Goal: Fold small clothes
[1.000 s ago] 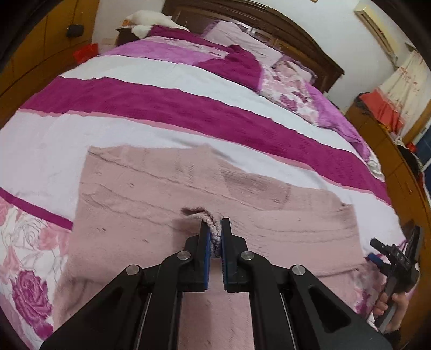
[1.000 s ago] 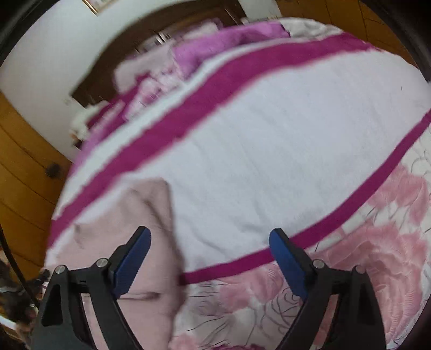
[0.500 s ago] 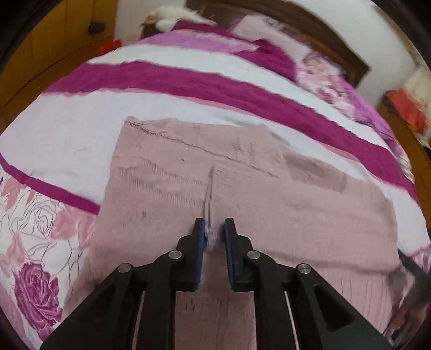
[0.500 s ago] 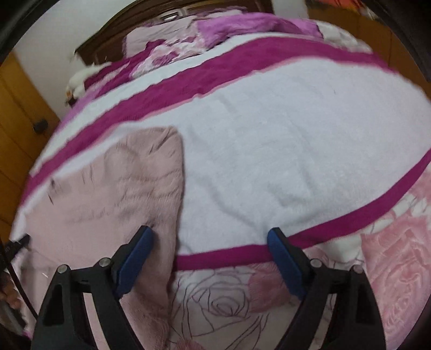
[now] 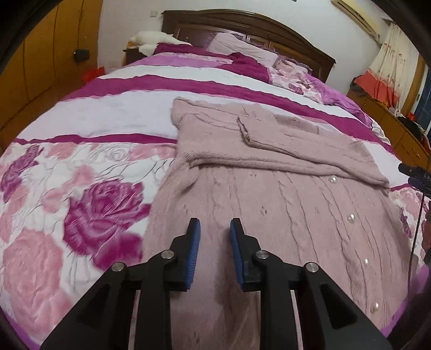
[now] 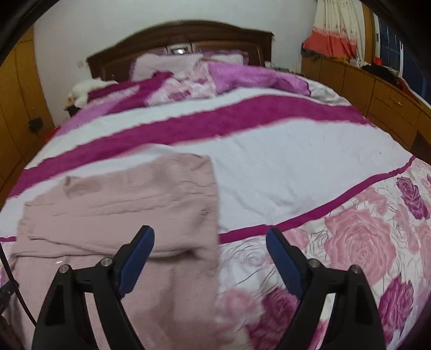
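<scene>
A dusty-pink knit cardigan (image 5: 269,199) with pearl buttons lies flat on the bed; its sleeves are folded across the upper part. My left gripper (image 5: 212,228) hovers over its lower middle, jaws slightly apart and empty. In the right wrist view the cardigan (image 6: 129,204) lies at the lower left. My right gripper (image 6: 210,239) is wide open and empty, straddling the cardigan's right edge. The right gripper's tip also shows at the right edge of the left wrist view (image 5: 414,175).
The bed cover (image 6: 282,161) has white and magenta stripes and pink roses. Pillows (image 5: 242,45) and a dark headboard (image 5: 242,24) are at the far end. Wooden cabinets (image 6: 382,99) run along the right, a wardrobe (image 5: 32,70) on the left.
My left gripper let go of the knit fabric it pinched, opened a little and pulled back toward the hem. The sleeve now lies folded across the cardigan. My right gripper stayed open and shifted.
</scene>
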{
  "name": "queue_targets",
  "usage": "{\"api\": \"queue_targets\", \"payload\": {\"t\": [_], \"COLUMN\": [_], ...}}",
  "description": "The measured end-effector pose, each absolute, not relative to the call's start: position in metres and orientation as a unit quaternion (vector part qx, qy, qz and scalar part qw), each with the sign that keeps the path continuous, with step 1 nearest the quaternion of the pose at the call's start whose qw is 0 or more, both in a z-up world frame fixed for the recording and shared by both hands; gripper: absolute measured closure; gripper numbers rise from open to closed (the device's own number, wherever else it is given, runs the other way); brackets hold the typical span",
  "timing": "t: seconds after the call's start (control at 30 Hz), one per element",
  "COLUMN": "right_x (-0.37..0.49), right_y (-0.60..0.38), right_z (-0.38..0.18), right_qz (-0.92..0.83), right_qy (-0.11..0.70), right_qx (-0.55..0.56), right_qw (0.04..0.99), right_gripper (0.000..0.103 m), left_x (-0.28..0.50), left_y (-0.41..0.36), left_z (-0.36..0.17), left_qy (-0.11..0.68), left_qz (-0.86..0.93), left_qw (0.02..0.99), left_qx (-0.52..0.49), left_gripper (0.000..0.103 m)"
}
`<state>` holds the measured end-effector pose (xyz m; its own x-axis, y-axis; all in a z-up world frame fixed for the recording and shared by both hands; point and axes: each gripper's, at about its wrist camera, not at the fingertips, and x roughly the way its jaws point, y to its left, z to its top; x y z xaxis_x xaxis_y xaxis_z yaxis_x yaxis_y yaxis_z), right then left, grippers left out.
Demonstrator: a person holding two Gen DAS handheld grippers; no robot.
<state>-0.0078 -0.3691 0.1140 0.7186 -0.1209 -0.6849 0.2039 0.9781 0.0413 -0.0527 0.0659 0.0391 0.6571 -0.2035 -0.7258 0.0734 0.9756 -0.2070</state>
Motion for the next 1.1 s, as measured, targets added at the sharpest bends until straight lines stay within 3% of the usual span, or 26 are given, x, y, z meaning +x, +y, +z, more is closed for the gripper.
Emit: {"api": "queue_targets", "payload": {"t": [0.27,0.37,0.57,0.77,0.9,1.0,1.1], "right_x": [-0.072,-0.101,-0.131,-0.154,-0.163,-0.165,-0.168], "right_y": [-0.318,-0.305,-0.319,-0.362,-0.392,-0.406,-0.396], "right_z": [0.119,0.122,0.103,0.074,0.049,0.022,0.018], "right_qz": [-0.063,-0.074,-0.071,-0.066,-0.101,-0.099,-0.091], "right_qy": [0.303,0.268,0.347,0.400,0.437,0.476,0.468], "right_qx": [-0.045,-0.092,-0.047,0.052,0.089,0.136,0.103], "right_qw": [0.950,0.956,0.934,0.912,0.889,0.863,0.873], "right_gripper": [0.014,0.009,0.007,0.007,0.007,0.004,0.000], "left_x": [-0.102,-0.121,-0.150,-0.162,-0.157,-0.148,-0.153], "left_y": [0.069,0.076,0.095,0.131,0.136,0.135,0.136], "left_z": [0.057,0.057,0.055,0.049,0.037,0.018,0.018], "left_qy": [0.373,0.378,0.382,0.394,0.424,0.468,0.465], "left_qz": [-0.121,-0.112,-0.092,-0.125,-0.119,-0.112,-0.117], "left_qw": [0.918,0.917,0.915,0.880,0.868,0.847,0.847], "left_qx": [-0.062,-0.058,-0.091,-0.233,-0.230,-0.225,-0.231], "left_gripper": [0.100,0.099,0.099,0.083,0.073,0.072,0.072]}}
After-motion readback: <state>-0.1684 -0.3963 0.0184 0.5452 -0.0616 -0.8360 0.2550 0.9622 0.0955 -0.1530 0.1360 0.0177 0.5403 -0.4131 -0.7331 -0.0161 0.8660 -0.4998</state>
